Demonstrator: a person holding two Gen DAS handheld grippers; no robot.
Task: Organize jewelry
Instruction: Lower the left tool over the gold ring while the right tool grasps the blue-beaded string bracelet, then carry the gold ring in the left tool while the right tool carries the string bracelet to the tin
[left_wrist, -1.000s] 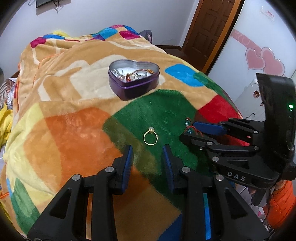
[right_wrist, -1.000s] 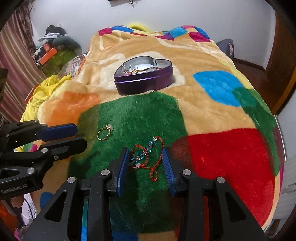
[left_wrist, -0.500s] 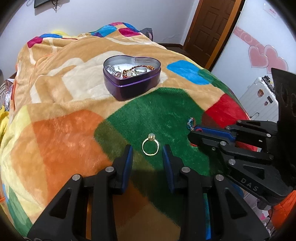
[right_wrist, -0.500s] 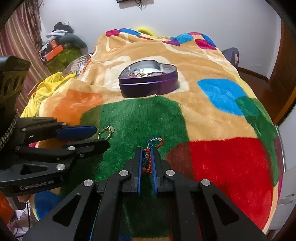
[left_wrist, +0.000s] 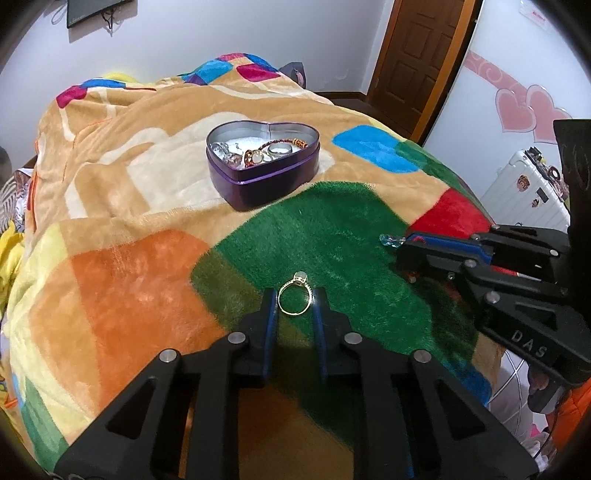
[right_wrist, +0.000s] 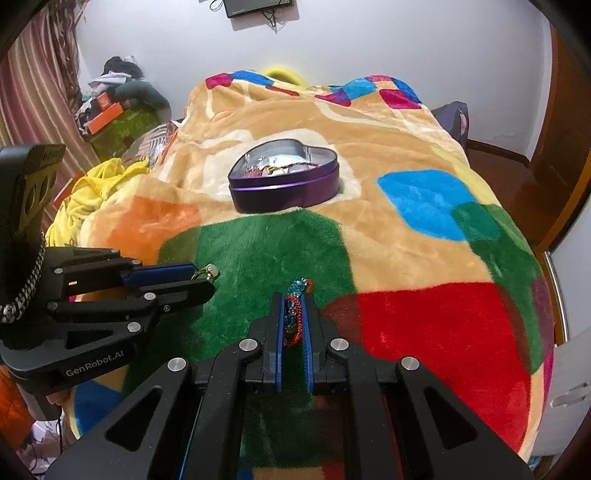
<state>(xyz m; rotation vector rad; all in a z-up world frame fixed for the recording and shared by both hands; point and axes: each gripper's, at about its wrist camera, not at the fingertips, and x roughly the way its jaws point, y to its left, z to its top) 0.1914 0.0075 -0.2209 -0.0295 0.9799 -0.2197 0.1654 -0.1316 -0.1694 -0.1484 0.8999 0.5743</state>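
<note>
**Two tongs over loose jewelry on a patchwork blanket**

My left tongs (left_wrist: 295, 295) rest low on the green patch of the blanket (left_wrist: 122, 280), their jaws parted just wider than the gold ring (left_wrist: 294, 300) that lies flat between the blue pads. The right-hand pad stands just beside the band; I cannot tell whether it touches. The ring's pale stone points away from me, just past the fingertips. In the right wrist view the stone (right_wrist: 211, 271) peeks out beyond those same tongs (right_wrist: 205, 278).

My right tongs (right_wrist: 294, 298) are squeezed nearly together on the red-cord bracelet (right_wrist: 293, 317) with its blue glass beads; cord and beads are bunched between the pads, and a few beads stick out past the tips. In the left wrist view only those beads (left_wrist: 390, 239) show ahead of the right tongs (left_wrist: 402, 248).

Farther up the blanket, well apart from both tongs, stands the purple heart-shaped tin (left_wrist: 263, 162), lidless, with rings and a beaded strand inside.
</note>
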